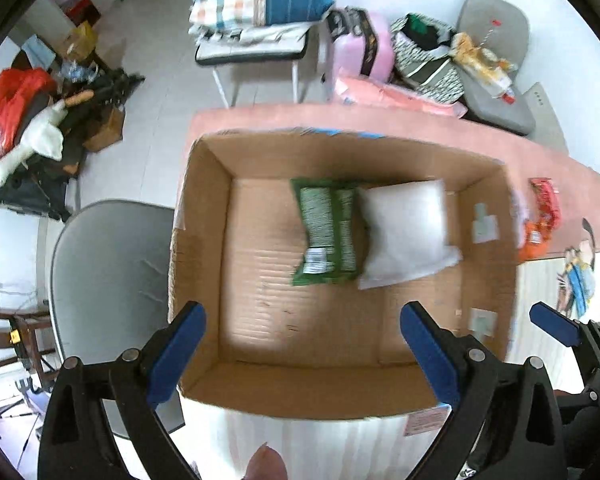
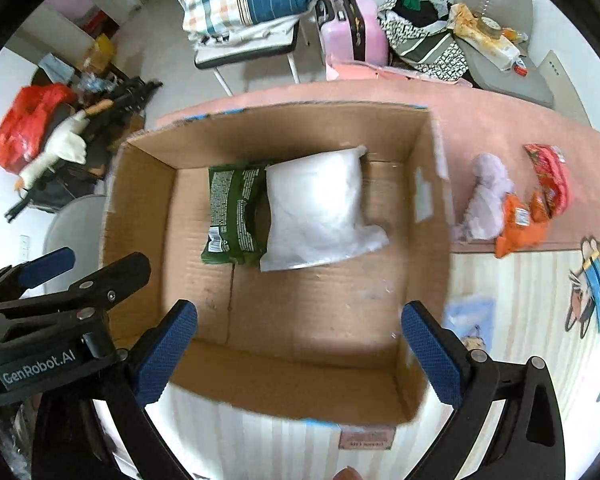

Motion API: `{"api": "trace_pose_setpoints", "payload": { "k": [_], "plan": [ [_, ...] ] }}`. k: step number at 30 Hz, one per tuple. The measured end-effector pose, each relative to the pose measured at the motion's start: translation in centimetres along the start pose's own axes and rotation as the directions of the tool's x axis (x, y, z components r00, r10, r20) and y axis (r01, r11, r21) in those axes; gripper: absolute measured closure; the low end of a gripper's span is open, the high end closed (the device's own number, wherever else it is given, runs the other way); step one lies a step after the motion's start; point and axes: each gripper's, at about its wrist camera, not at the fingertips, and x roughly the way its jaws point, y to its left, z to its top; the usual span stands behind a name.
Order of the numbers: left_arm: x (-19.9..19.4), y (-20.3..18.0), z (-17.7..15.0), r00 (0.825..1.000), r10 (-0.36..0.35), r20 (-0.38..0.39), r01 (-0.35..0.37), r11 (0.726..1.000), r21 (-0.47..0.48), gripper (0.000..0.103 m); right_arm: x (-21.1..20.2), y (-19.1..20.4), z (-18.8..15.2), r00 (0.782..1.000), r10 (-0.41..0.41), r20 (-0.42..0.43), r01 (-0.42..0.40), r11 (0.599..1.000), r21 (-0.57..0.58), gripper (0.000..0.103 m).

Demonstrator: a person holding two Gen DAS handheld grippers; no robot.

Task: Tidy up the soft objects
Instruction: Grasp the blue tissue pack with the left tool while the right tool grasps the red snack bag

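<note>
An open cardboard box (image 1: 204, 240) (image 2: 140, 184) stands on the table. Inside lie a green packet (image 1: 326, 232) (image 2: 234, 216) and, touching it on the right, a white soft pouch (image 1: 404, 232) (image 2: 316, 208). My left gripper (image 1: 304, 356) is open and empty above the box's near edge. My right gripper (image 2: 300, 352) is open and empty over the same edge, just right of the left one. Right of the box lie a pale purple plush (image 2: 486, 196), an orange packet (image 2: 518, 226) (image 1: 534, 240) and a red packet (image 2: 550, 180) (image 1: 546, 202).
The table has a pink cloth (image 2: 480, 120) at the back and a striped cartoon mat (image 2: 532, 300) in front. A grey chair (image 1: 108, 272) stands left of the box. Behind the table are a chair with bedding (image 1: 256, 8), a pink suitcase (image 1: 364, 44) and bags.
</note>
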Motion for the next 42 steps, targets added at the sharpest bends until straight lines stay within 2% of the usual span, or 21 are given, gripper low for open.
{"api": "trace_pose_setpoints", "payload": {
  "k": [4, 7, 11, 12, 14, 18, 21, 27, 29, 32, 37, 40, 42],
  "plan": [
    [-3.3, -4.8, -1.3, 0.998, -0.009, 0.068, 0.006, 0.999, 0.046, 0.004, -4.6, -5.3, -2.4, 0.998, -0.022, 0.064, 0.020, 0.999, 0.032, 0.000],
    [-3.8, -9.6, -2.8, 0.997, -0.054, 0.049, 0.049, 0.994, 0.097, 0.004, -7.4, -11.6, -5.0, 0.993, -0.099, 0.067, 0.094, 0.993, 0.072, 0.000],
    [-0.9, -17.0, -5.3, 0.994, -0.087, -0.068, 0.097, 0.982, 0.163, 0.004, -8.7, -20.1, -8.4, 0.983, -0.182, 0.014, 0.178, 0.972, 0.151, 0.000],
    [0.5, -19.2, -6.1, 0.987, -0.103, -0.119, 0.123, 0.977, 0.172, 0.004, -8.7, -22.0, -9.1, 0.981, -0.192, 0.000, 0.189, 0.967, 0.172, 0.000],
    [2.2, -22.1, -7.2, 0.978, -0.111, -0.174, 0.142, 0.974, 0.178, 0.004, -8.4, -26.3, -10.7, 0.980, -0.195, -0.033, 0.198, 0.954, 0.227, 0.000],
    [7.0, -27.7, -8.1, 0.966, -0.034, -0.255, 0.086, 0.977, 0.196, 0.004, -7.6, -32.7, -12.5, 0.981, -0.182, -0.064, 0.192, 0.934, 0.301, 0.000],
    [10.5, -30.1, -7.7, 0.951, 0.029, -0.307, 0.036, 0.978, 0.204, 0.004, -7.0, -35.1, -12.5, 0.986, -0.152, -0.062, 0.164, 0.935, 0.315, 0.000],
    [17.0, -32.2, -5.8, 0.908, 0.162, -0.385, -0.077, 0.971, 0.226, 0.004, -5.3, -37.1, -10.0, 0.989, -0.132, -0.064, 0.145, 0.947, 0.288, 0.000],
    [18.4, -32.2, -5.5, 0.889, 0.204, -0.409, -0.118, 0.967, 0.227, 0.004, -4.7, -37.4, -8.1, 0.990, -0.127, -0.063, 0.140, 0.952, 0.273, 0.000],
    [19.9, -32.3, -5.4, 0.871, 0.224, -0.437, -0.141, 0.967, 0.214, 0.004, -3.8, -37.0, -4.5, 0.991, -0.125, -0.048, 0.133, 0.964, 0.233, 0.000],
    [21.9, -32.0, -5.8, 0.852, 0.170, -0.495, -0.123, 0.984, 0.127, 0.003, -0.8, -35.4, 3.9, 0.990, -0.129, -0.054, 0.135, 0.981, 0.139, 0.000],
    [22.2, -31.1, -5.8, 0.855, 0.090, -0.510, -0.092, 0.996, 0.020, 0.004, 1.7, -35.0, 7.9, 0.986, -0.146, -0.079, 0.155, 0.981, 0.114, 0.000],
    [22.5, -30.4, -6.2, 0.849, 0.046, -0.526, -0.074, 0.997, -0.032, 0.006, 4.0, -35.0, 10.7, 0.982, -0.157, -0.107, 0.167, 0.981, 0.101, 0.000]
  ]
}}
